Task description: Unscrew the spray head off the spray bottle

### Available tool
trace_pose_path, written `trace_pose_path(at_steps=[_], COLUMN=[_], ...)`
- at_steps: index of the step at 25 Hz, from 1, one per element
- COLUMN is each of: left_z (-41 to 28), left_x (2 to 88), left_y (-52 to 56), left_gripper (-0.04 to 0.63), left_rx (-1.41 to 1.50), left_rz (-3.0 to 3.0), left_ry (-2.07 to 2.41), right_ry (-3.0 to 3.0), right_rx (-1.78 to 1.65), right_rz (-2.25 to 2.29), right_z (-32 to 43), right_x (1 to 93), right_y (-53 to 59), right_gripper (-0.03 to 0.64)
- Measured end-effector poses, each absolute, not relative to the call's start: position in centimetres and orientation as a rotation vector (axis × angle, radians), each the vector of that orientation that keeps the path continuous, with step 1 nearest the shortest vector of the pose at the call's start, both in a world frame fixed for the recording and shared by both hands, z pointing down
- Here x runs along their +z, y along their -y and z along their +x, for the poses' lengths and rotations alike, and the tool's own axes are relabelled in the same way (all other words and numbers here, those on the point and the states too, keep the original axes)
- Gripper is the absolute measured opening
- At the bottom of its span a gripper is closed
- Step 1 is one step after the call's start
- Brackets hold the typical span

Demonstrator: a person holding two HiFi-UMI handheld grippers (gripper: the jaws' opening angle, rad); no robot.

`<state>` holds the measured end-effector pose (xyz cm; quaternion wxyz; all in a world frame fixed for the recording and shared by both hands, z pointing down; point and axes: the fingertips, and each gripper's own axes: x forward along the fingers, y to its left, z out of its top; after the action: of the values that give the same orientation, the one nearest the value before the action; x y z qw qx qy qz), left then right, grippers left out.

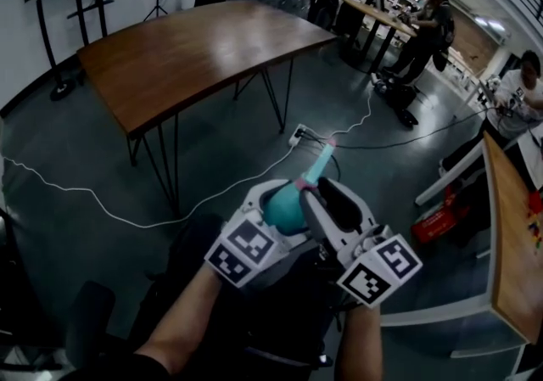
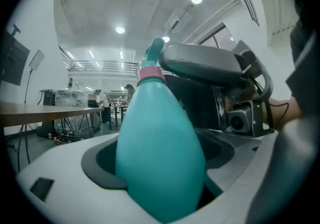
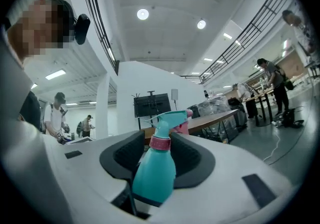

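No legible text, brand or number in any view. Teal plastic spray bottle (image 3: 152,170) between the claws: no readable print on the visible side. Black-and-white square pattern markers (image 1: 242,254) sit behind the left gripper (image 1: 280,201) claw. A second marker set (image 1: 379,271) sits behind the right gripper (image 1: 333,199) claw. These are coded patterns, not characters.

Grey floor (image 1: 222,150): white cable (image 1: 89,193), power strip (image 1: 299,135), perhaps red box (image 1: 434,224).

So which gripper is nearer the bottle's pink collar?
Right. The right gripper straddles the pink collar, jaws apart on either side of it. The left gripper is clamped lower down, on the spray bottle's teal body, below the collar.
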<state>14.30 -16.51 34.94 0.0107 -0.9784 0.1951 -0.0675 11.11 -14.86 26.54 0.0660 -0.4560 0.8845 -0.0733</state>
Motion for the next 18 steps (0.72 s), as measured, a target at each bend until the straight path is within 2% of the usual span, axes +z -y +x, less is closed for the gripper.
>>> trace_pose_path(at_steps=[8,18], left_z=[15.6,16.4], left_x=[35.5,35.2], left_y=[16.0,14.4], left_gripper=[0.428,0.428], left_rx=[-0.253,-0.214], left_rz=[-3.045,-3.078], left_ry=[-0.589,-0.423], right_ry=[-2.669,-2.745], right_rx=[-0.209,-0.213], right_rz=[-1.547,-1.424], right_z=[11.8,12.2], right_x=[27.4,27.2], right_y=[15.4,14.8], right_gripper=[0.164,0.146])
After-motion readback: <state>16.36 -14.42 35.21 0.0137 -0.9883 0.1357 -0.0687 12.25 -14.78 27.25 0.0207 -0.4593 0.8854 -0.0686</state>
